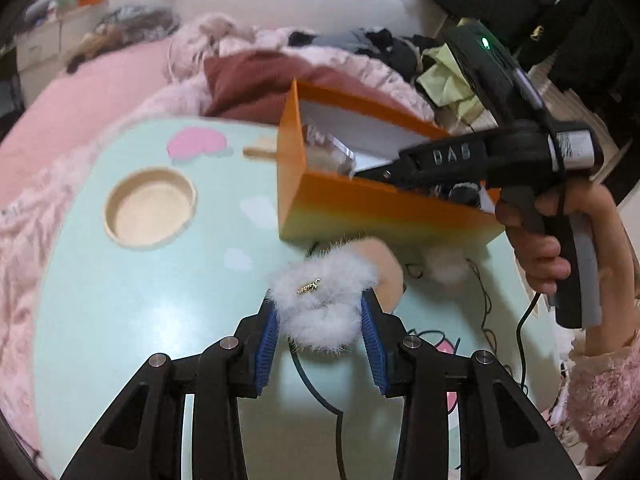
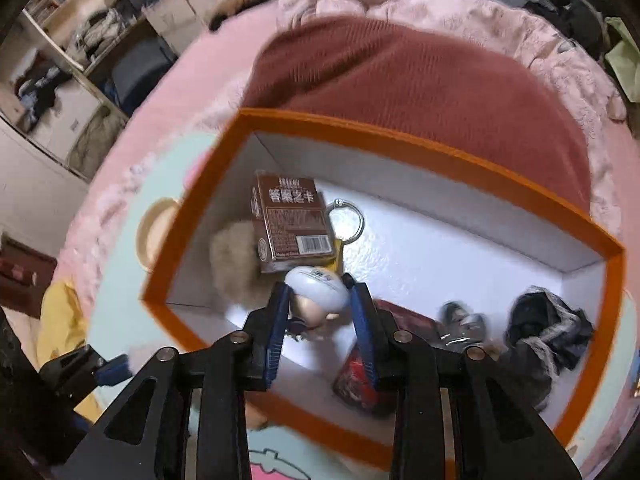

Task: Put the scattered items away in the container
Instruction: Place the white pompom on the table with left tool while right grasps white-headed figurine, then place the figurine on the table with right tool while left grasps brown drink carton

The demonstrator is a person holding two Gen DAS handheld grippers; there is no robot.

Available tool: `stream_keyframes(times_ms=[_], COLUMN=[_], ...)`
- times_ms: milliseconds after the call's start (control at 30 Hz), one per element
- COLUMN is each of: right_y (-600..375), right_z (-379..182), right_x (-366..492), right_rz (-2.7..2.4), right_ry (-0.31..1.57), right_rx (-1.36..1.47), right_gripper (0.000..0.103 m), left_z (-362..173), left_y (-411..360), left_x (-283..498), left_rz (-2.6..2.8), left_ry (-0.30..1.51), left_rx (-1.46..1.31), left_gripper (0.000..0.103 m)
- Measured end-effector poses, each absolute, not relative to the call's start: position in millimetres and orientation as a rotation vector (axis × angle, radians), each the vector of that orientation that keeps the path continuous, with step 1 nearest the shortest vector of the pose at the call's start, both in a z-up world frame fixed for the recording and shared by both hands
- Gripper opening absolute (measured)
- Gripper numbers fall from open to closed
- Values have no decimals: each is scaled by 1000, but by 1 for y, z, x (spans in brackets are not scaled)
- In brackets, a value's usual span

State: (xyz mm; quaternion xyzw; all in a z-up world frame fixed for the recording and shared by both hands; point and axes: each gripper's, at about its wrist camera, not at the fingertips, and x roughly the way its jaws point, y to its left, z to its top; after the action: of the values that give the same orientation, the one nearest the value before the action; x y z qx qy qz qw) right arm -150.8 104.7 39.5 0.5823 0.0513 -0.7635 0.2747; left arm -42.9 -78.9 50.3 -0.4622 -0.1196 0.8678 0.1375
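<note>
- The right claw (image 2: 320, 300) is closed on a small figurine (image 2: 318, 294) with a pale blue-white cap and a skin-coloured face, and holds it inside the rim of the orange box (image 2: 400, 148), just above the white floor.
- The left claw (image 1: 320, 316) is narrowed onto a white fluffy hair clip (image 1: 320, 304) bearing a small gold charm, and holds it above the mint-green table (image 1: 140, 300), just in front of the box's near wall.
- Step in hand, as I judge it: depositing. The right item is ready to drop; the left item waits its turn.
- Already in the box: a brown card box (image 2: 292, 220), a key ring (image 2: 348, 218), a beige pompom (image 2: 232, 264), a red packet (image 2: 360, 380) and dark lacy fabric (image 2: 548, 328).
- Next move calls for opening the right claw over a bare patch of floor, backing out over the rim, then lifting the left claw over the near wall.
- Pose: the right hand (image 1: 540, 248) grips its handle at the table's right edge, with the tool angled down into the box. The left claw points level towards the box.
- A black cable (image 1: 520, 328) trails near the right edge and could snag.
</note>
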Motion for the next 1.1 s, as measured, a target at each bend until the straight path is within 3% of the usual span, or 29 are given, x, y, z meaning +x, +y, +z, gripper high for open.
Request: stream_keyframes(times_ms=[133, 267, 300, 500, 700, 867, 1100], right_y=[97, 103, 106, 148, 170, 161, 163], right_z=[24, 26, 29, 79, 115, 82, 29], right_x=[-152, -151, -150, -124, -66, -30, -12], right_rz=[-2001, -2069, -2094, -2228, -2169, -2113, -2114], right_ry=[139, 102, 92, -37, -72, -53, -112], right_rx=[1606, 1548, 1525, 1282, 1133, 1218, 1330], right_gripper=[35, 34, 34, 34, 35, 35, 35], left_z=[39, 41, 41, 48, 91, 120, 93], left_y=[-72, -72, -73, -87, -101, -78, -31], left_x=[-43, -42, -40, -45, -69, -115, -176], left_rz=[2516, 2520, 2523, 2505, 2457, 2364, 2388], left_ry=[-284, -277, -283, -335, -392, -370, -245], left_rx=[-1359, -1344, -1338, -1332, -1196, -1247, -1556], left_gripper=[41, 69, 70, 70, 70, 62, 58])
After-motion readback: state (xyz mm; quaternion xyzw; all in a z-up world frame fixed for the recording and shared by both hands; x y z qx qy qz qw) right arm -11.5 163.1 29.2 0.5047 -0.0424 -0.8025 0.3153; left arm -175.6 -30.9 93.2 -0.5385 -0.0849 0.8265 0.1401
